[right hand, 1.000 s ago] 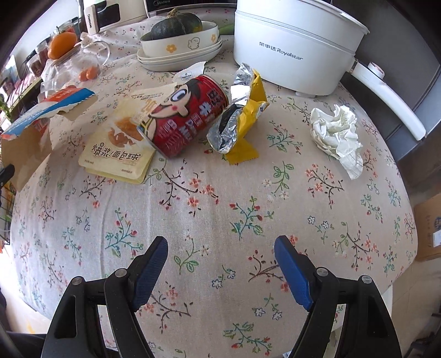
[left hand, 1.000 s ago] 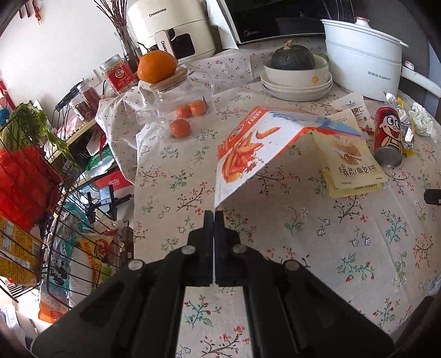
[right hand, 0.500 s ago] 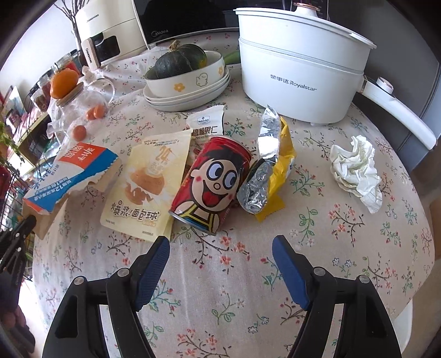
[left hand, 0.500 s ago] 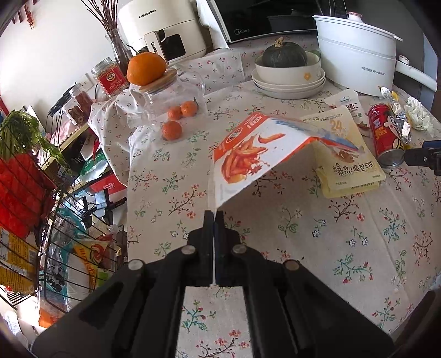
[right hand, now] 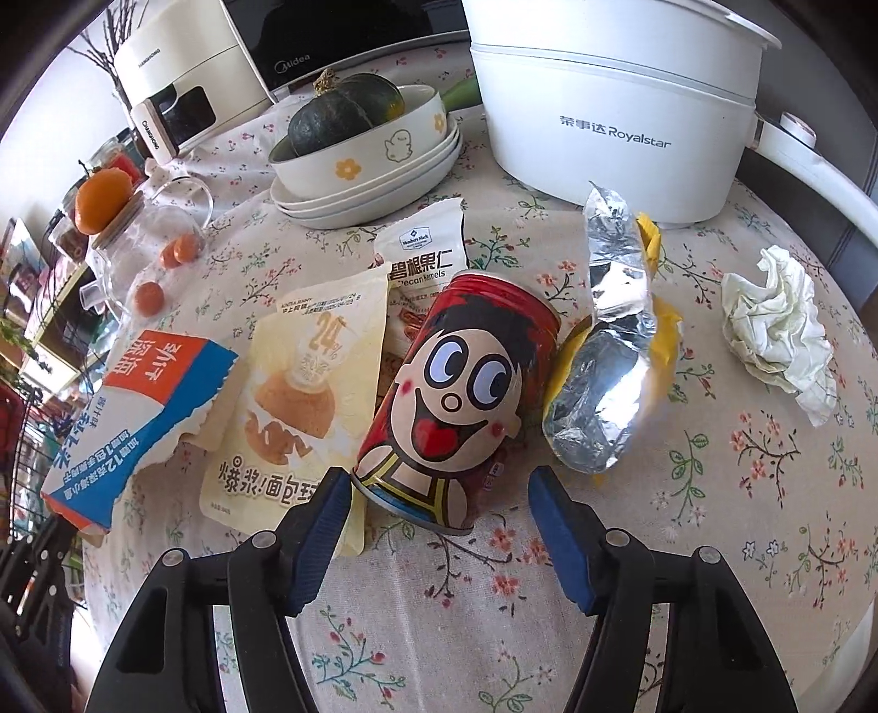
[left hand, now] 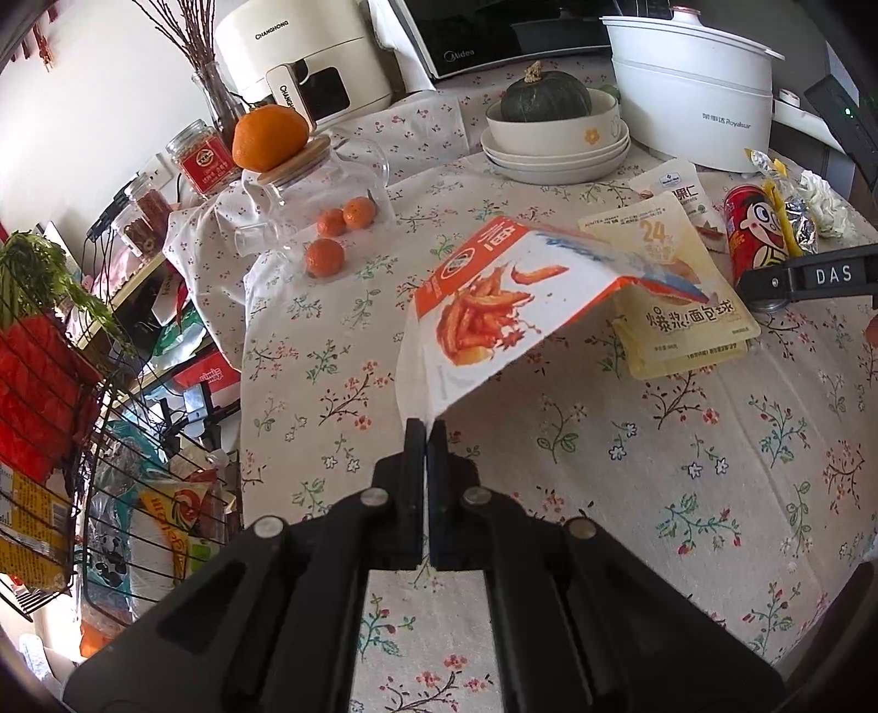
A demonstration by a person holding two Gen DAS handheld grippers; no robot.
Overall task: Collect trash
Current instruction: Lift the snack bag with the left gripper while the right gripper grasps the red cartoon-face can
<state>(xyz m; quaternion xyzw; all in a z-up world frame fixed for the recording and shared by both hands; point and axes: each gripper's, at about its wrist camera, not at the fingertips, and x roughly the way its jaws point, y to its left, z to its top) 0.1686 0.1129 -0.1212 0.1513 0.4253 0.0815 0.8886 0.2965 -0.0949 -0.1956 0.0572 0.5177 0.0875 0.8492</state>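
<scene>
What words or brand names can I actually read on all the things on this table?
"CHANGHONG": white air fryer
"Midea": black microwave
"Royalstar": white electric pot
"Members Mark", "Pecan Kernels": small white packet
"24%": pale yellow bread pouch
"DAS": right gripper's arm
The Chinese print on the torn snack box, red cartoon can and red-labelled jar I leave untranscribed.

"CHANGHONG" runs across the cream air fryer [left hand: 296,49] far ahead of the left gripper, "Midea" sits on the black microwave [left hand: 466,33] beside it, and "Royalstar" on the white electric pot [right hand: 614,104] beyond the right gripper. A white nut packet [right hand: 422,258] reads "Member's Mark"; the pale yellow pouch [right hand: 307,384] shows "24". "DAS" marks the right gripper's finger [left hand: 823,274].
</scene>
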